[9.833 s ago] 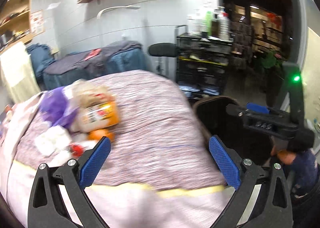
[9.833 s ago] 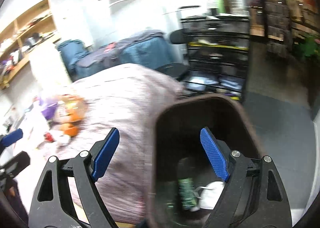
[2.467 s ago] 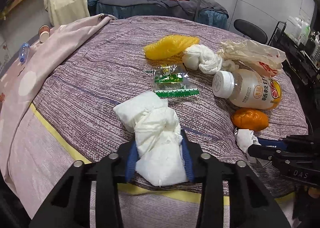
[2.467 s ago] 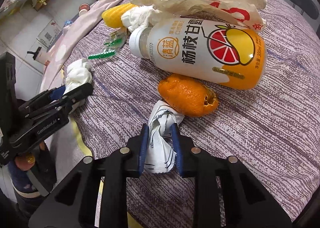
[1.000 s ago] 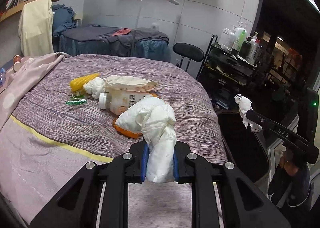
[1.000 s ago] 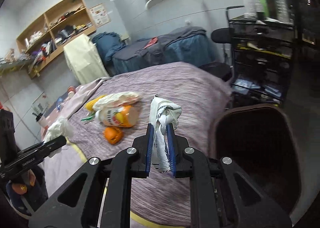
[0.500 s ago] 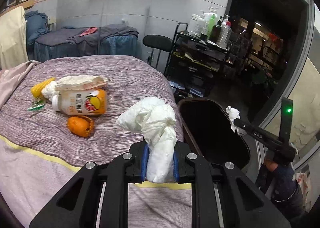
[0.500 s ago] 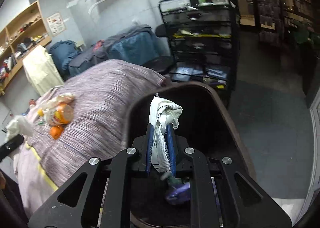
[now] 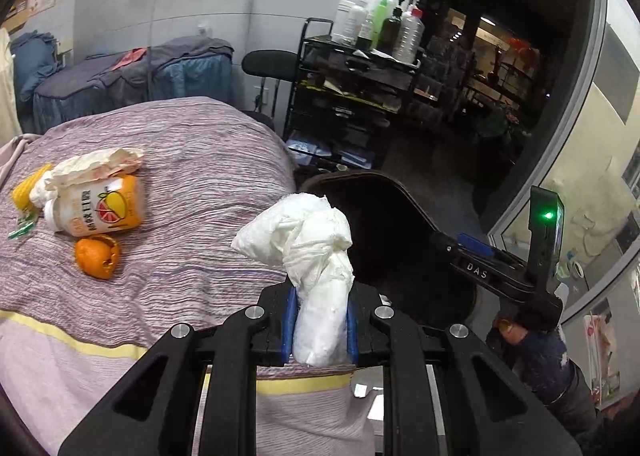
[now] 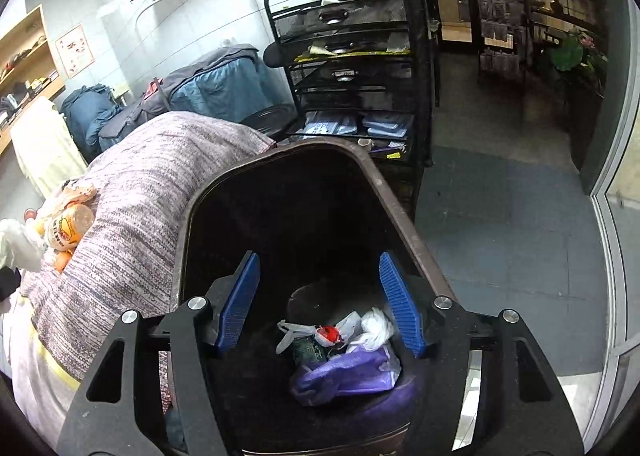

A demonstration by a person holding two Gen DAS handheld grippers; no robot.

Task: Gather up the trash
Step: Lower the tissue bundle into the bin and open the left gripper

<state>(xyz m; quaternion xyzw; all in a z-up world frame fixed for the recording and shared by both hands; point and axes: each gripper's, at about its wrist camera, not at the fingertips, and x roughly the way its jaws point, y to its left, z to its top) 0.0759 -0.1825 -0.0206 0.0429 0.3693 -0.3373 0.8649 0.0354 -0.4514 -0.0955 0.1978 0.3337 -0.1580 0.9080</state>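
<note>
The tissue wad (image 9: 316, 256) sits pinched between the left gripper's (image 9: 319, 330) pads, held above the bed edge just short of the bin (image 9: 404, 195). Beside it, the right gripper (image 10: 319, 304) hangs over the bin with jaws spread wide and empty, with trash (image 10: 344, 352) lying at the bottom. To drop the wad cleanly, the left gripper should probably cross well inside the rim before opening, clear of the right. A bottle (image 9: 100, 205) and orange peel (image 9: 97, 256) lie farther from the bin on the bed (image 9: 200, 175).
</note>
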